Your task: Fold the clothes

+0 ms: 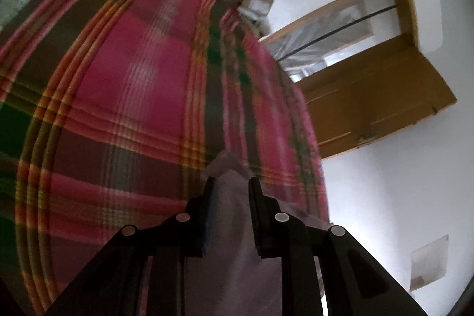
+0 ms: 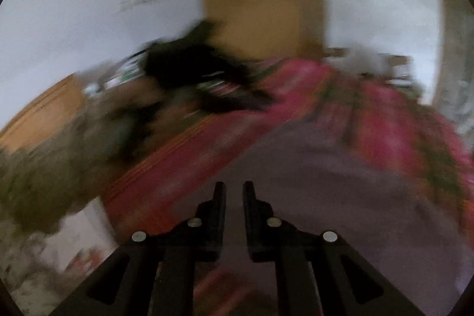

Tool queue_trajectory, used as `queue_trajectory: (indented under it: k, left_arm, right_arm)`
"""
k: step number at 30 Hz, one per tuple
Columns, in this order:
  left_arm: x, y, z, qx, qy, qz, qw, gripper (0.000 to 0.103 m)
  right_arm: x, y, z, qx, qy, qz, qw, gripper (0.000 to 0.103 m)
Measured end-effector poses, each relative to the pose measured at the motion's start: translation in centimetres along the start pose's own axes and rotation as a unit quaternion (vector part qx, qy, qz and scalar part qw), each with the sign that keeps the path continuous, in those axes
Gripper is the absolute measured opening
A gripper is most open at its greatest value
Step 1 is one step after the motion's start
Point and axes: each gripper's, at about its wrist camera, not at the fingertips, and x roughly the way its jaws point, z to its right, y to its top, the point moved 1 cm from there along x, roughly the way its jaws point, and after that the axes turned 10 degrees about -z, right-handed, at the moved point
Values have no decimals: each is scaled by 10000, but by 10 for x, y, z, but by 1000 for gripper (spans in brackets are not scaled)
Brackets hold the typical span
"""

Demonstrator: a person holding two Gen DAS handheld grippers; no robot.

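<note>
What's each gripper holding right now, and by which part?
Left gripper: shut on the mauve garment, pinching a bunched edge. Right gripper: garment lies beneath its fingers; too blurred to confirm a hold.

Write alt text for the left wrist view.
The left gripper pinches a fold of pale purple cloth over a bed with a pink, green and orange plaid cover. White walls and a wooden door lie to the right.

The bed cover (image 1: 124,96) has pink, green and orange checks. The cloth (image 2: 340,176) is soft purple. The door (image 1: 379,96) at 3 o'clock is brown.
</note>
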Motion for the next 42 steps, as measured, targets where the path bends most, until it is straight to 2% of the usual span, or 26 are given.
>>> queue_trajectory:
  k: [1,4,7,10,12,14,19,22,23,25,27,30,38,41,42]
  left_arm:
    - [-1,-3,7,101,-34,-9,9999,20]
    - [10,-15,24,424,-33,-268,9987,20]
    - [27,-26,21,556,82,-638,9964,20]
    - [45,-26,17,522,248,-760,9954,20]
    - [46,-24,10,457,269,-765,9957,20]
    - [47,-23,3,392,291,-770,9958,13]
    - [47,-22,-6,361,284,-768,9960,11]
    - [43,-20,-11,72,221,-835,9962,10]
    - [40,-20,-11,-24,256,-846,9961,10]
    - [44,-16,7,133,446,-734,9962,10]
    - [48,-14,15,244,562,-646,9960,10]
    - [50,-13,10,85,522,-675,9963,10]
    - [56,-10,3,-67,398,-716,9966,10]
    - [51,-14,7,-106,443,-664,9968,10]
    - [48,-18,11,15,530,-605,9968,10]
  right_arm:
    - [5,5,19,235,-382,-80,9990,11]
    - [28,18,64,662,-828,-438,9934,11]
    - [54,31,81,655,-1442,-841,9838,11]
    - [75,33,113,1057,-1707,-1142,9730,11]
    - [76,28,121,1147,-1678,-1185,9719,8]
    - [70,19,116,1167,-1605,-1204,9727,7]
    - [60,2,105,1127,-1427,-1061,9776,7]
    - [54,-1,105,1035,-1283,-1002,9812,7]
    - [52,0,106,1024,-1219,-1005,9821,7]
    - [42,4,110,1173,-1013,-853,9842,7]
    - [37,8,114,1201,-1162,-670,9836,7]
    - [51,8,116,1158,-1315,-898,9804,7]
    - [61,4,113,973,-1425,-843,9814,6]
    - [46,2,113,1121,-1134,-757,9843,7]
    - [37,1,110,1107,-977,-659,9868,7]
